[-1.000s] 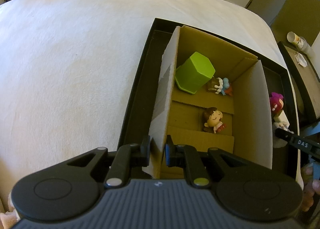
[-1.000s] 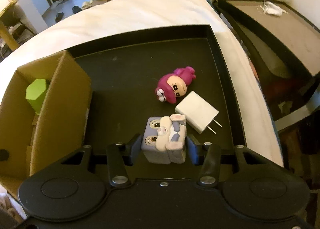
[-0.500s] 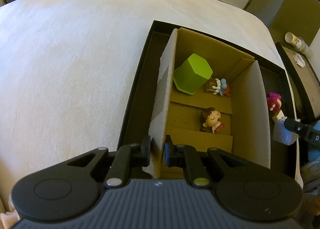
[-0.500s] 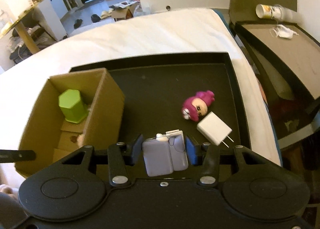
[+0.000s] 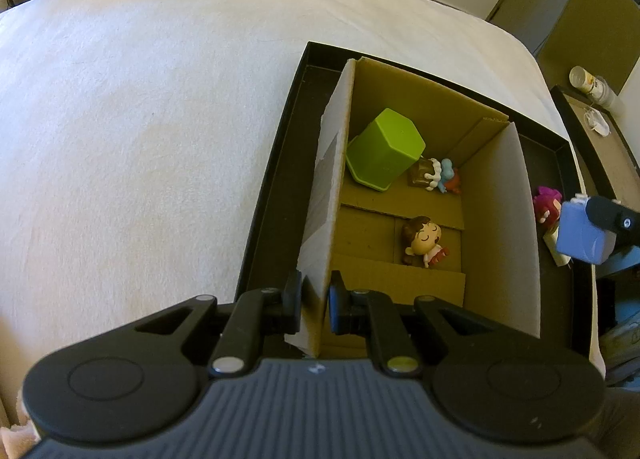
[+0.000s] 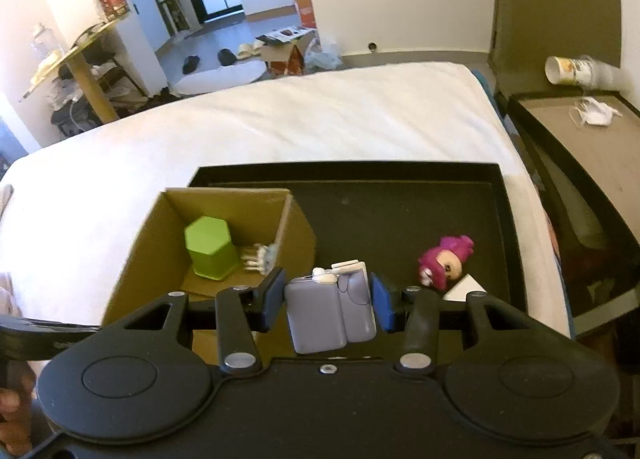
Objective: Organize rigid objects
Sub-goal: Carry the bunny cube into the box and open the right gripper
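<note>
My left gripper [image 5: 314,299] is shut on the near left wall of the cardboard box [image 5: 496,219], which stands in a black tray [image 5: 272,187]. Inside the box lie a green hexagonal block [image 5: 384,151], a brown-haired doll [image 5: 424,241] and a small blue-and-red figure [image 5: 438,177]. My right gripper [image 6: 328,299] is shut on a grey-purple block toy [image 6: 328,309], held above the tray just right of the box [image 6: 160,243]; the toy also shows in the left wrist view [image 5: 580,235]. A magenta doll [image 6: 446,261] and a white charger [image 6: 462,289] lie on the tray [image 6: 400,215].
The tray sits on a white bed [image 5: 140,119]. A dark side table [image 6: 592,147] with a paper cup [image 6: 572,71] stands to the right. Room furniture and floor clutter lie beyond the bed.
My right gripper has lifted the grey-purple toy off the tray and carried it up and left toward the box. My left gripper has kept its hold on the box wall.
</note>
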Available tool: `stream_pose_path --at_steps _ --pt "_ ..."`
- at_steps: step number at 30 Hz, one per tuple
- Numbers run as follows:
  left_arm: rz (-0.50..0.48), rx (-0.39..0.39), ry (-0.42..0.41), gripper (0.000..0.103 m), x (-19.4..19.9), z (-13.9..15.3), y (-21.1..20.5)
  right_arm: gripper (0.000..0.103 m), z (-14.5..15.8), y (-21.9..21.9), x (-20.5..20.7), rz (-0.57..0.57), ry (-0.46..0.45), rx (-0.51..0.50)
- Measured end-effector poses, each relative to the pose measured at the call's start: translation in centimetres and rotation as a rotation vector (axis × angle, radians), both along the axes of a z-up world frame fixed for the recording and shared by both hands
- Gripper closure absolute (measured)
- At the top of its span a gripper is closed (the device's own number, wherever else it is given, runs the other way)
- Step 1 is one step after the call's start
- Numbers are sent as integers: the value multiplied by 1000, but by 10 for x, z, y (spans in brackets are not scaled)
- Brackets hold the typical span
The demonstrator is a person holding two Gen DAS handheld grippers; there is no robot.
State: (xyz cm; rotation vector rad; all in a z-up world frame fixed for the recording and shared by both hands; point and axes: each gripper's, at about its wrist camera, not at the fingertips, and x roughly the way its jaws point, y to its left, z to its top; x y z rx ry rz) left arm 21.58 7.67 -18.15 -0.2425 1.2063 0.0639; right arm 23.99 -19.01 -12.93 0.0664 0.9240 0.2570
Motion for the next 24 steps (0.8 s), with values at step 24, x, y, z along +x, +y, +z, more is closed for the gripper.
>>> stream_pose_path --at_steps 24 --pt "8 -31 -7 91 -1 -1 7 58 18 64 7 118 26 91"
